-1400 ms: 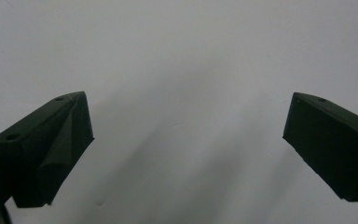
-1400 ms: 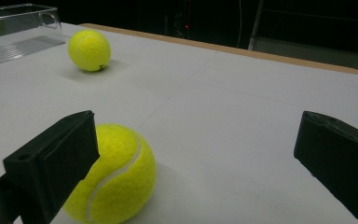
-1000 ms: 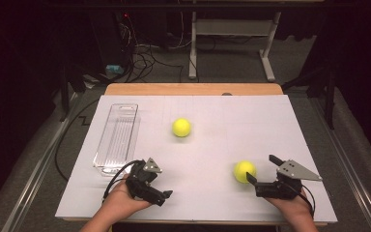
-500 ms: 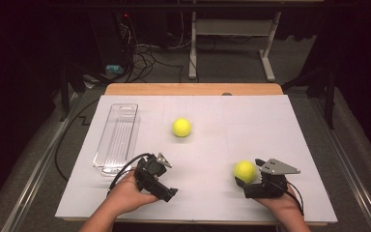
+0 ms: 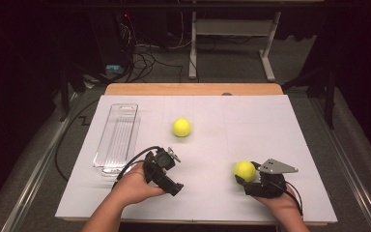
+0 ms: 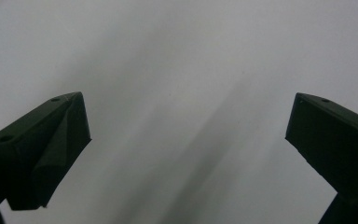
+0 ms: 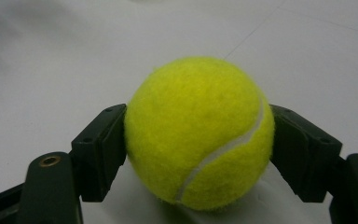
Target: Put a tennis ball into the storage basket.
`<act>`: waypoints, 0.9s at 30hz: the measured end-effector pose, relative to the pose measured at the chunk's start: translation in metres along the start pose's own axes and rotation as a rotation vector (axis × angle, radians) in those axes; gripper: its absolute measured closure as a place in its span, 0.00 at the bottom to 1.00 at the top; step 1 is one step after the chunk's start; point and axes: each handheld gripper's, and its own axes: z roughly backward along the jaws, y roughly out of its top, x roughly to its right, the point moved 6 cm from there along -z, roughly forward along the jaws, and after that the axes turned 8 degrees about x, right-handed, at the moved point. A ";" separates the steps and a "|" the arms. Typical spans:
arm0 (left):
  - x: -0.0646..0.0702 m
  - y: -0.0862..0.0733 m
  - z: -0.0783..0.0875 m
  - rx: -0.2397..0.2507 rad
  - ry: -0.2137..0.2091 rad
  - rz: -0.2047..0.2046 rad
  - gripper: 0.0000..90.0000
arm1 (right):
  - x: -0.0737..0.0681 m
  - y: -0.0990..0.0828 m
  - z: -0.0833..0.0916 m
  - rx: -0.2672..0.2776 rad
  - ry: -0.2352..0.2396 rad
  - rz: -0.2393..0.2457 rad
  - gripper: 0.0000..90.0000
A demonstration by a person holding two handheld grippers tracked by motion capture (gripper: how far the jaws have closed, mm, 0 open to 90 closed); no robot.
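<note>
1. Your right gripper point(image 5: 242, 178) sits near the front right of the table, and its jaws have just been closing. In the right gripper view they press on both sides of a yellow tennis ball point(image 7: 199, 133), so you are pinching it.

2. That held ball point(image 5: 245, 170) rests low on the white sheet point(image 5: 280, 130), with the grey three-cornered plate point(image 5: 278, 167) of your right gripper just to its right in the high view.

3. Your right hand point(image 5: 282, 203) comes in from the bottom edge, wrapped around the gripper's body.

4. Your left gripper point(image 6: 186, 154) has its jaws spread wide. Its own view shows nothing between them but the bare white sheet, crossed by a soft shadow.

5. In the high view your left gripper point(image 5: 171, 155) lies left of centre at the front of the table. It is held in your left hand point(image 5: 134, 183), with its black cable point(image 5: 135, 157) looping off toward the left.

6. A second tennis ball point(image 5: 181, 127) lies free on the sheet, farther up the table than your left gripper and well apart from both grippers.

7. A clear plastic tray point(image 5: 117, 137) lies lengthwise along the left side of the sheet. Its near end is just beside your left hand.

8. The wooden table edge point(image 5: 193, 89) shows beyond the far end of the sheet.
</note>
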 end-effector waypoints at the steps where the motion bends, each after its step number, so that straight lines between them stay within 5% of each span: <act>1: 0.000 -0.001 -0.002 -0.004 0.001 -0.005 0.01 | 0.000 0.000 0.000 -0.002 0.000 -0.002 0.28; 11: 0.002 -0.005 -0.002 0.007 -0.021 0.004 0.01 | -0.003 0.002 0.000 -0.004 -0.022 0.039 0.30; 19: 0.001 -0.003 0.002 0.028 -0.039 0.019 0.01 | -0.010 0.018 0.000 0.056 -0.038 0.078 0.31; 27: -0.007 0.000 0.014 0.035 -0.010 0.066 0.02 | -0.018 0.037 -0.016 0.088 -0.027 0.107 0.30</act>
